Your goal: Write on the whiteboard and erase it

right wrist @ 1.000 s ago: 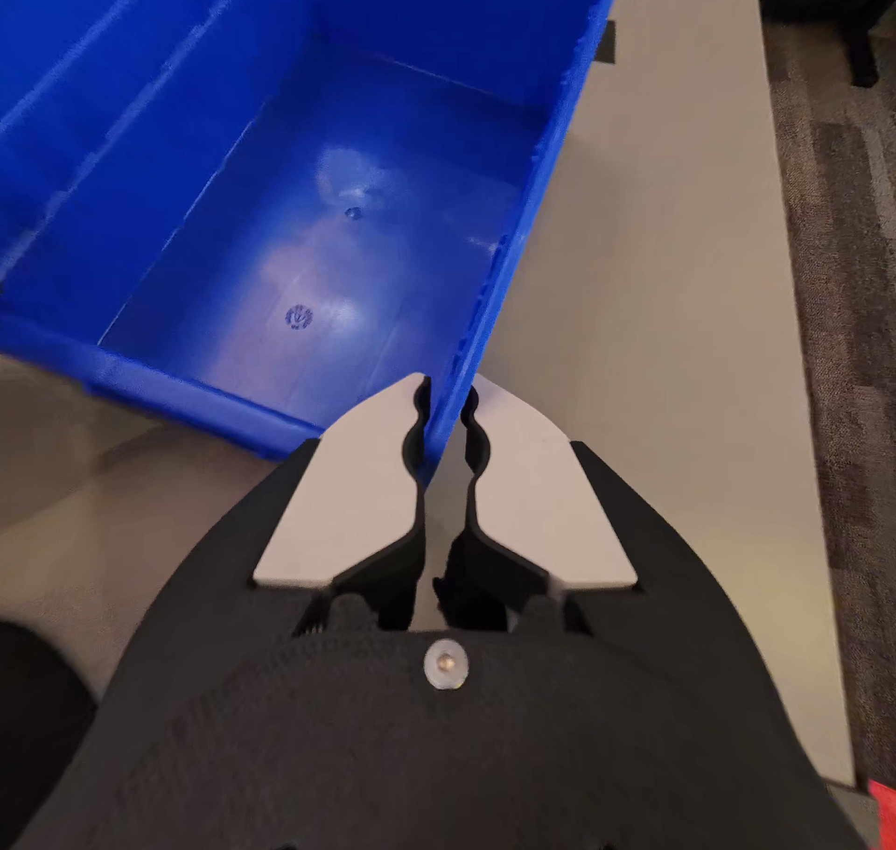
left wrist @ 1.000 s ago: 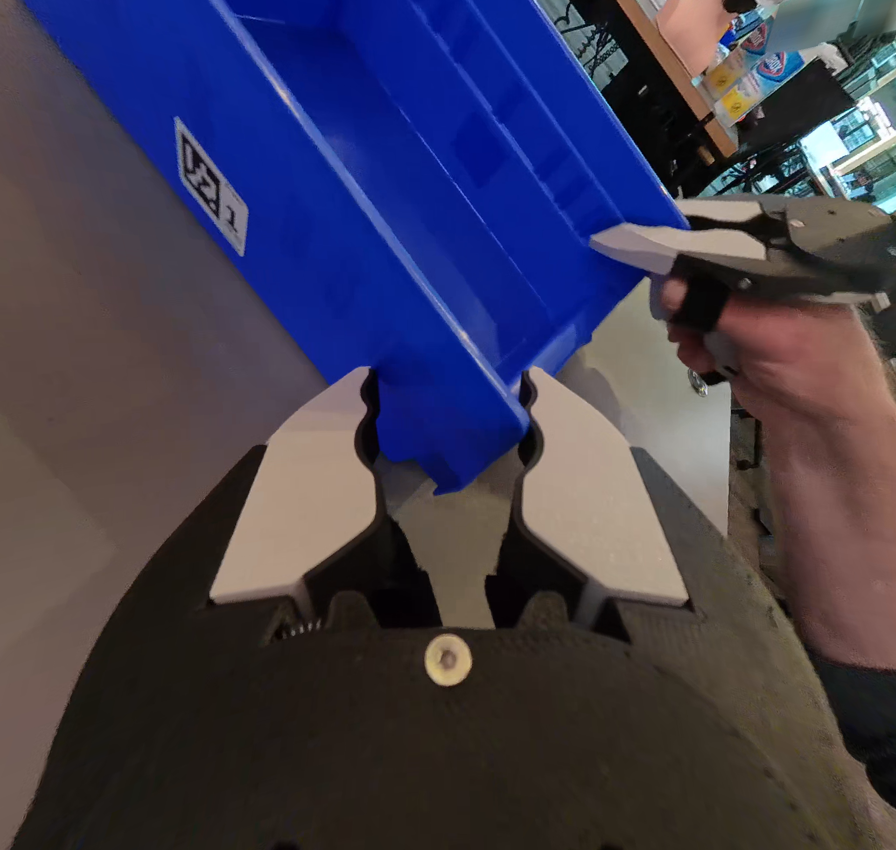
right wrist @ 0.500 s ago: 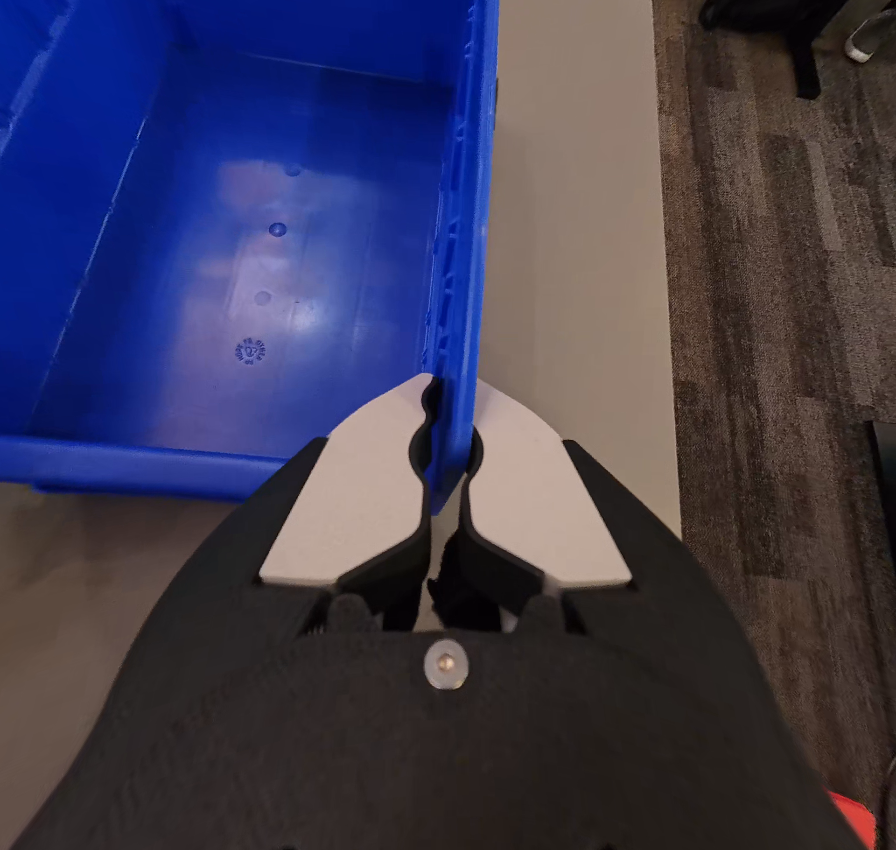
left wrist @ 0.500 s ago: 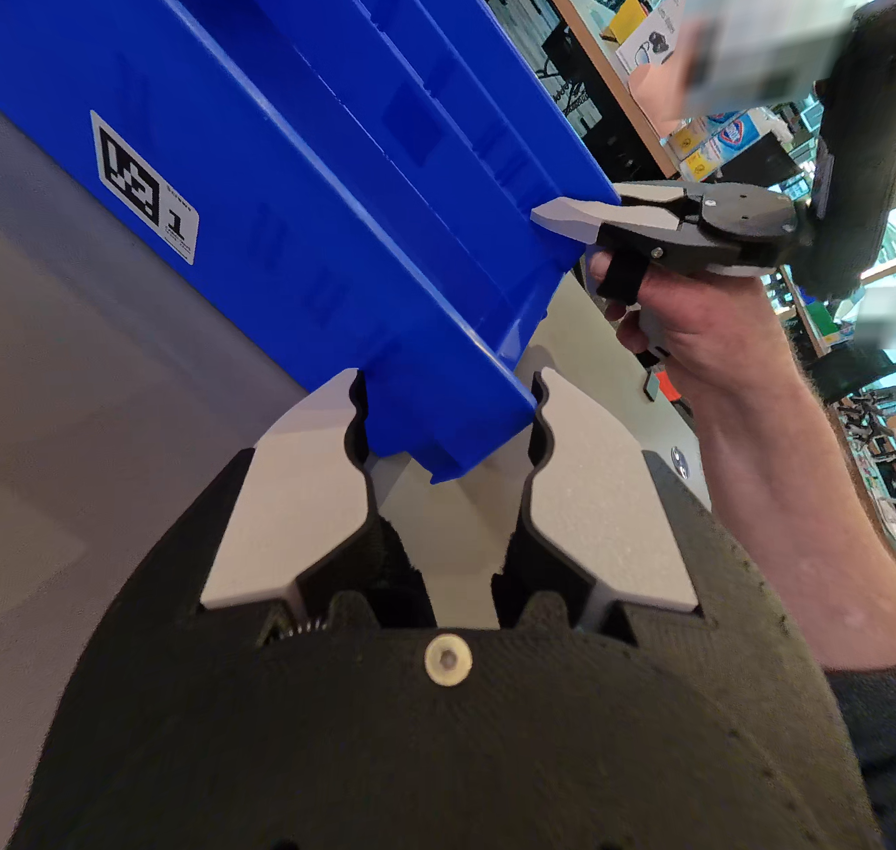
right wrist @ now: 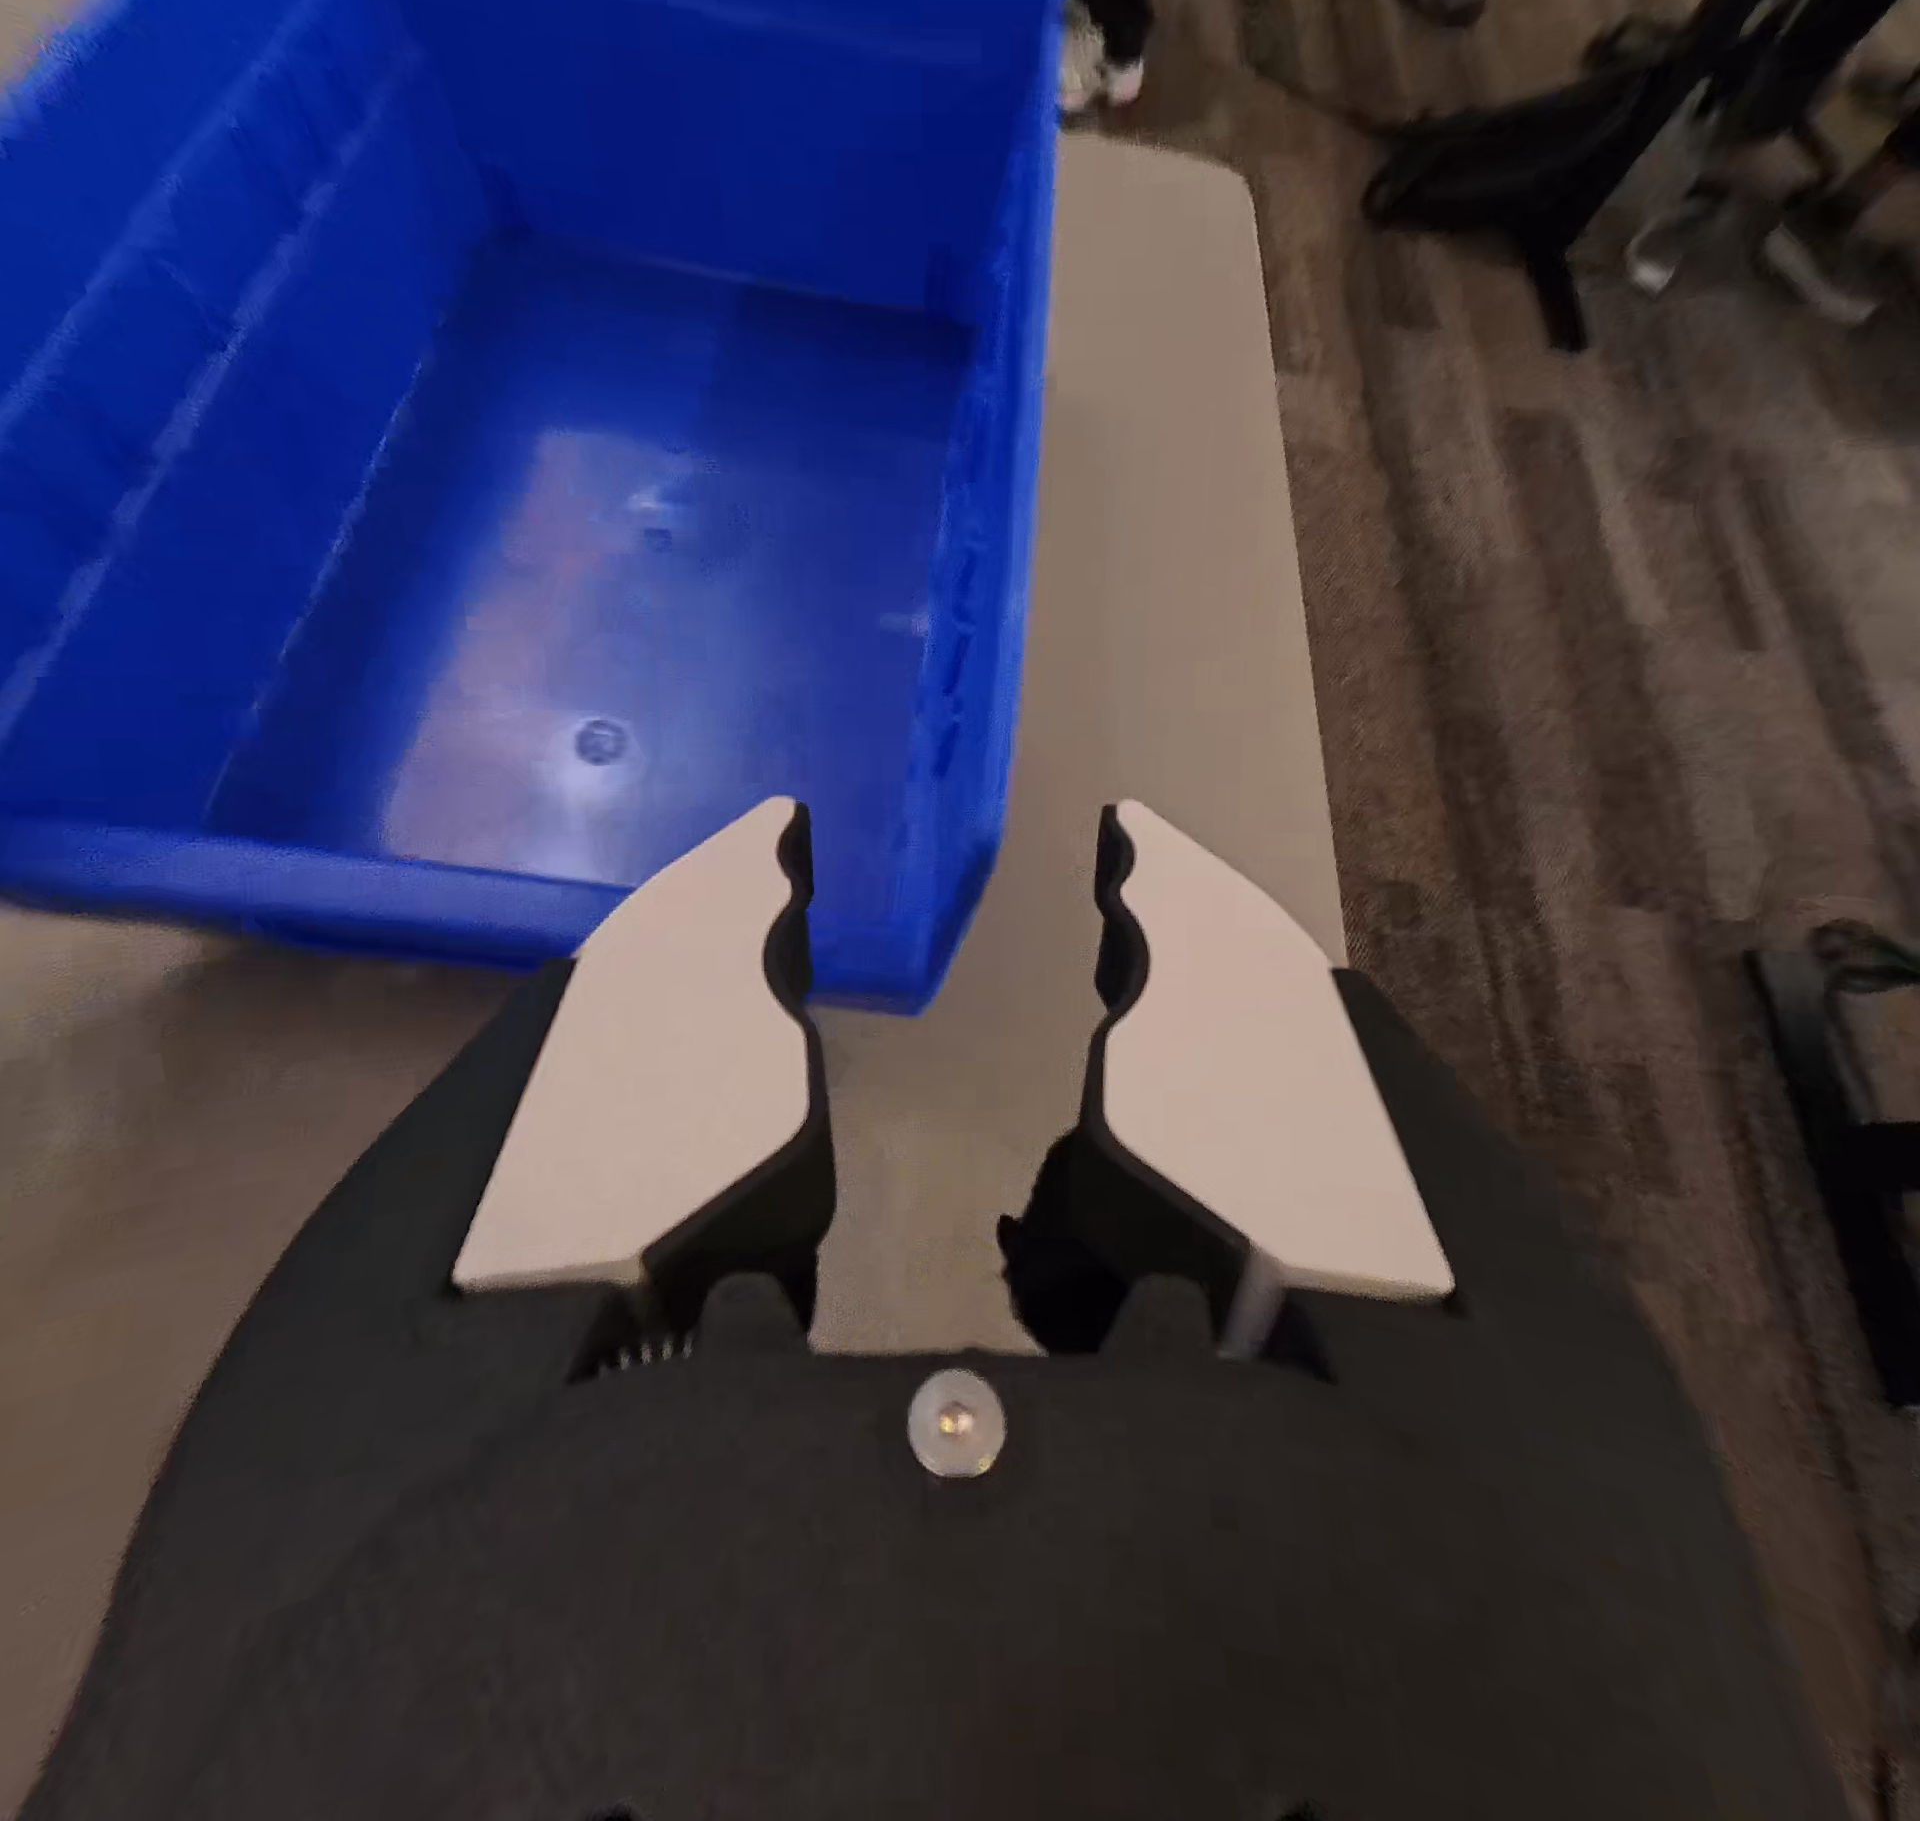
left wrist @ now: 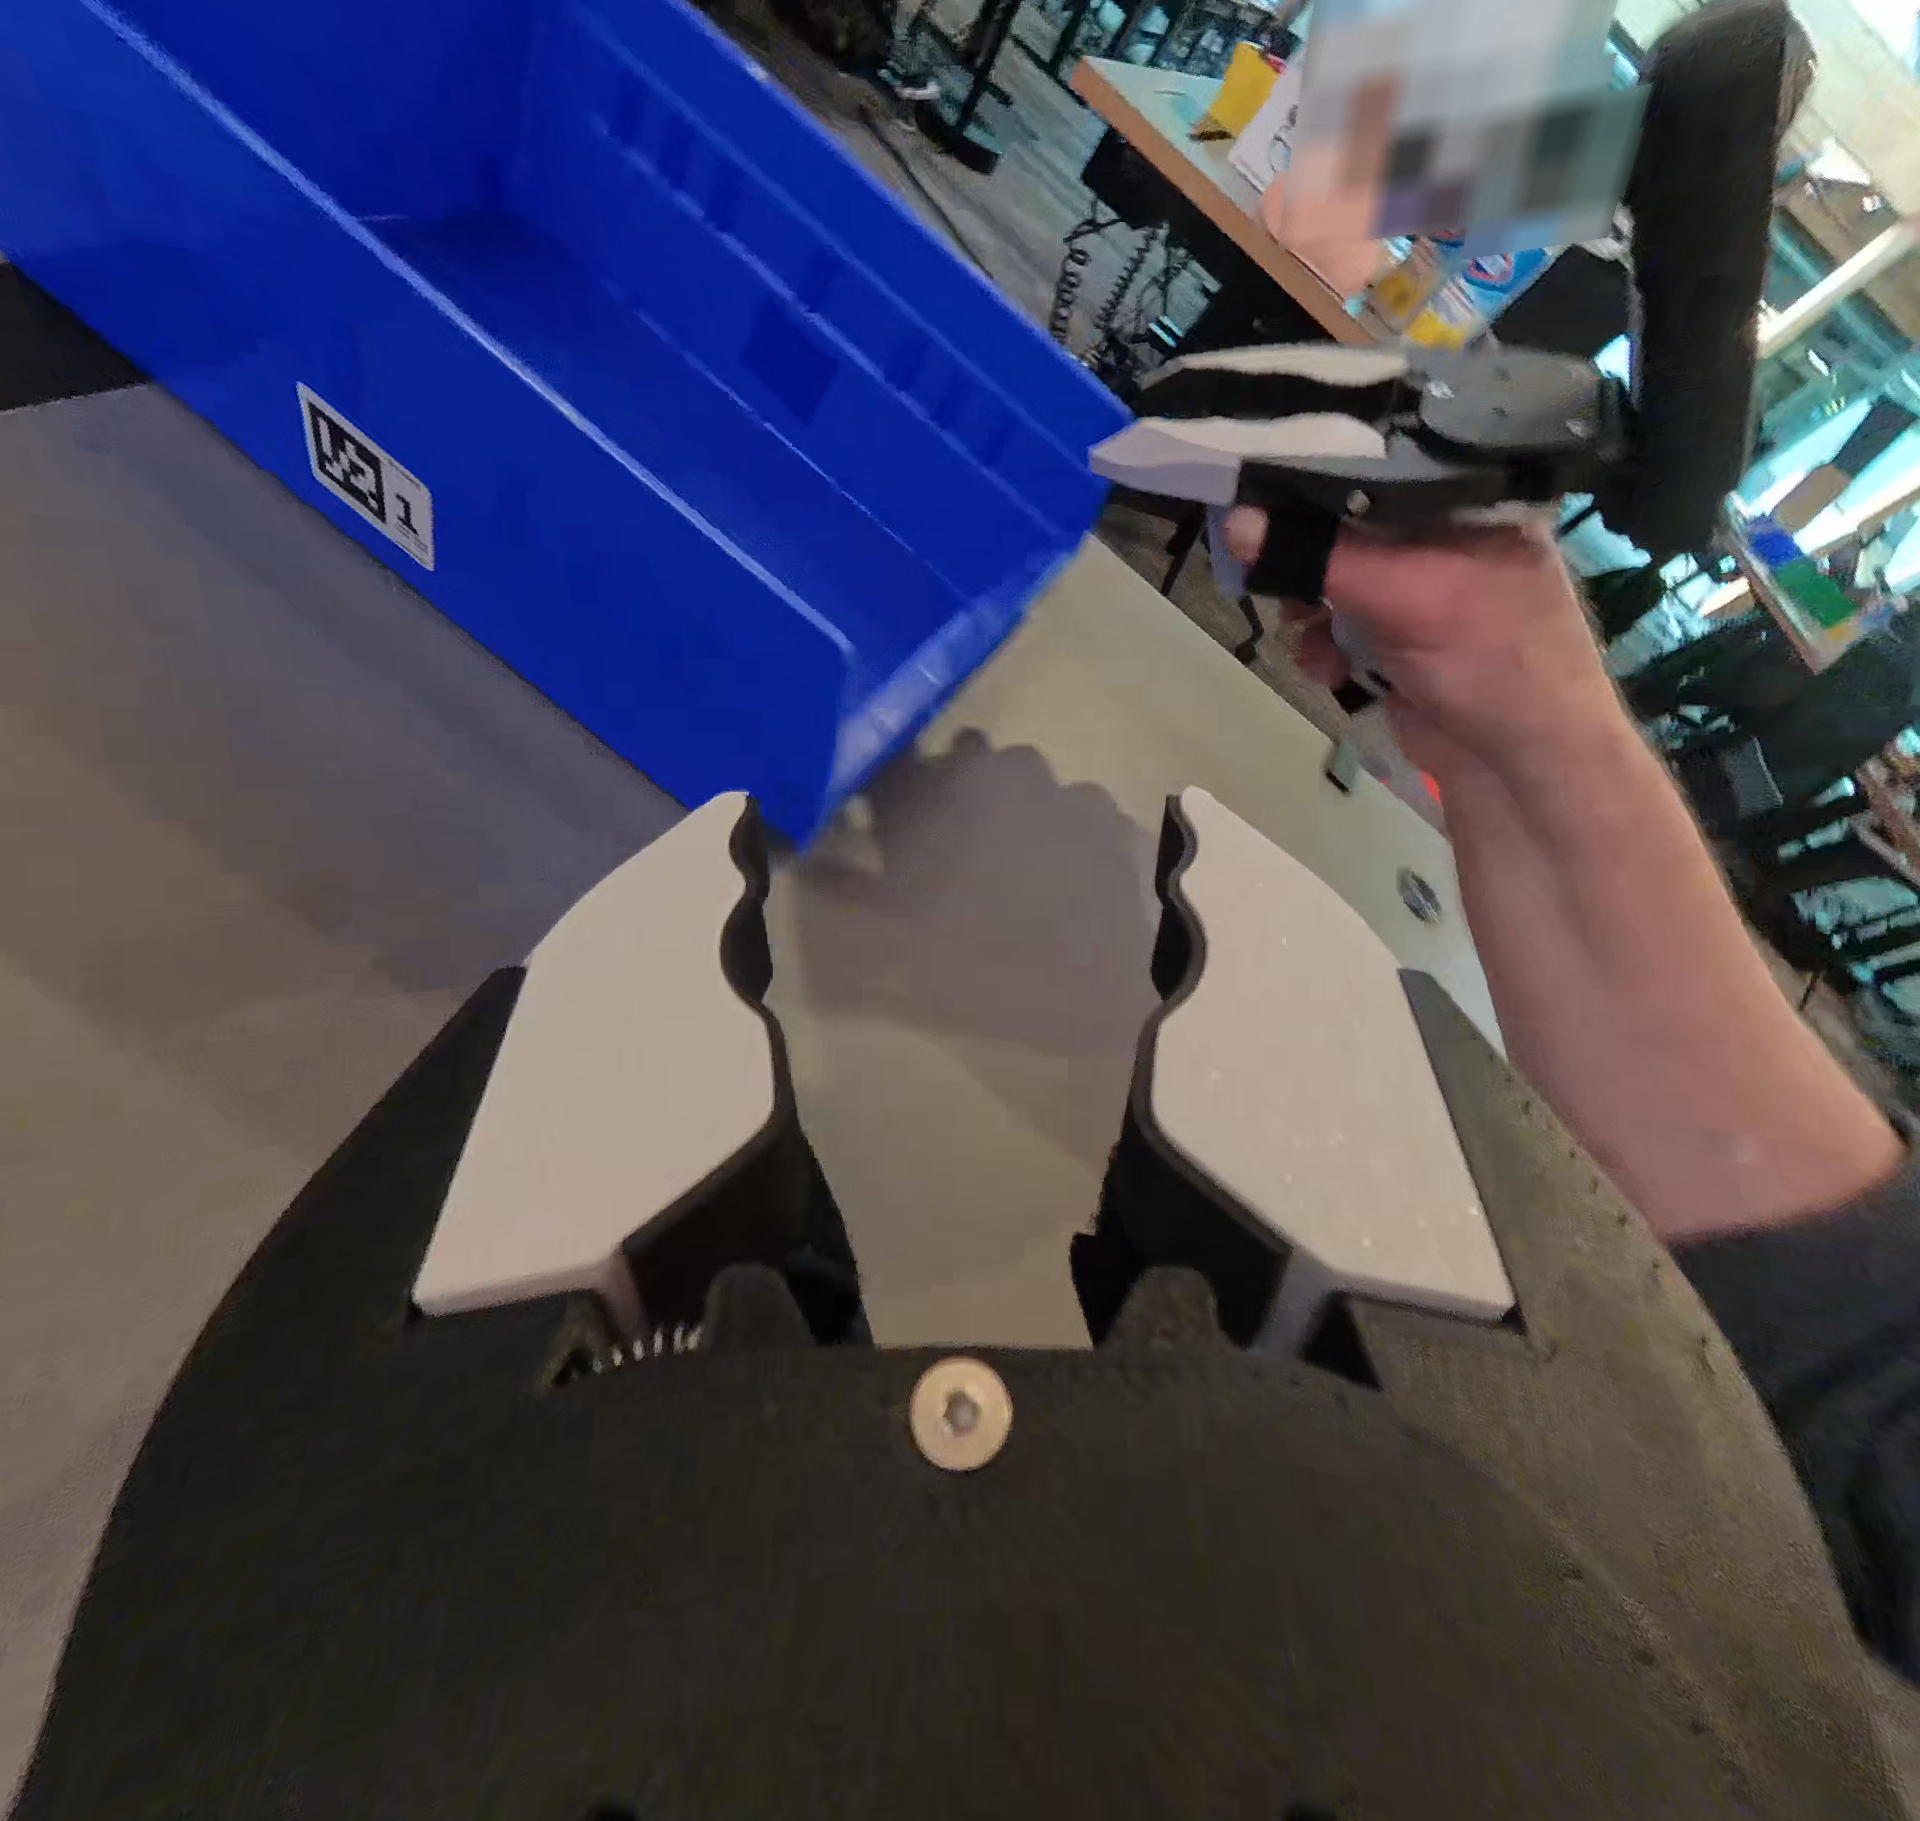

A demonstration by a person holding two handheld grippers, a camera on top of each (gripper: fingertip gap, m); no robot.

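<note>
An empty blue bin (left wrist: 623, 545) stands on a grey table (left wrist: 208, 784). My left gripper (left wrist: 964, 815) is open and holds nothing. The bin's near corner lies just ahead of its left fingertip (left wrist: 717, 836). My right gripper (right wrist: 954, 821) is open too. The bin's right wall (right wrist: 987, 628) runs between its fingers with a gap to each pad. In the left wrist view the right gripper (left wrist: 1153, 415) hangs open at the bin's far corner, held by a hand (left wrist: 1455, 649). No whiteboard, marker or eraser is in view.
The table's right edge (right wrist: 1288, 524) runs close beside the bin, with carpeted floor (right wrist: 1558, 628) past it. Black stand legs (right wrist: 1558, 161) are on the floor at the back. A white code sticker (left wrist: 364, 478) sits on the bin's side. Cluttered tables (left wrist: 1195, 140) stand behind. Some 25 centimetres of space lies between my two pairs of fingers.
Both grippers opened and let go of the bin. The right one was clamped on the right wall, the left one on the near corner. Both have drawn back a little.
</note>
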